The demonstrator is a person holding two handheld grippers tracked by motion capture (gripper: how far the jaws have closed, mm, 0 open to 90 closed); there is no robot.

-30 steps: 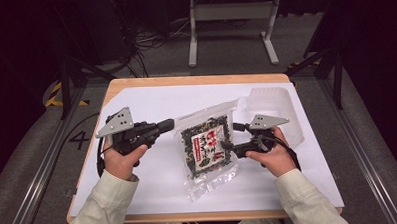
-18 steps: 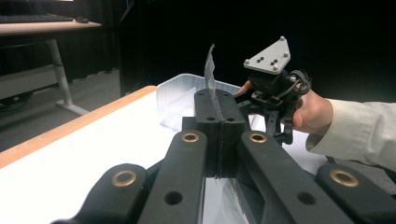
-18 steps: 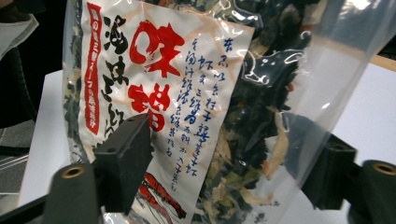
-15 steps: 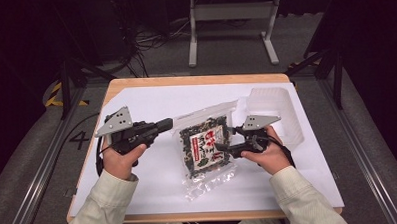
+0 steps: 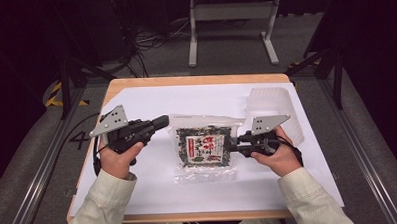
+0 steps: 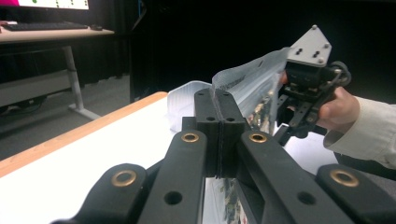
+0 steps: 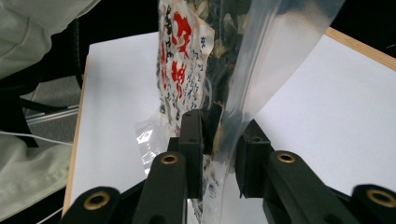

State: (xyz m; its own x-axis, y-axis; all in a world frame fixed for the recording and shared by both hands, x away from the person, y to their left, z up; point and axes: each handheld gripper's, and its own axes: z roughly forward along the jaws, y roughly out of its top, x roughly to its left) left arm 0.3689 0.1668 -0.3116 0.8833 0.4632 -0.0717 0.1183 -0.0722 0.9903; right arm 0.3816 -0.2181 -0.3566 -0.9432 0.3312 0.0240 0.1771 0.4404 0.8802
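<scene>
A clear plastic bag of dark dried flakes with a red-and-white label lies at the middle of the white sheet. My right gripper holds its right edge. In the right gripper view the bag hangs between the two jaws of that gripper, which press on its film. My left gripper is shut, and its tip sits at the bag's upper left corner. In the left gripper view the jaws of this gripper meet tightly, and the bag rises just behind them. Whether they pinch the film is unclear.
A clear plastic tray stands at the back right of the white sheet, which covers most of the wooden table. A grey metal stand and cables lie on the floor beyond the table.
My right gripper has shifted left and turned the bag from a tilt to square with the table. The left gripper has hardly moved.
</scene>
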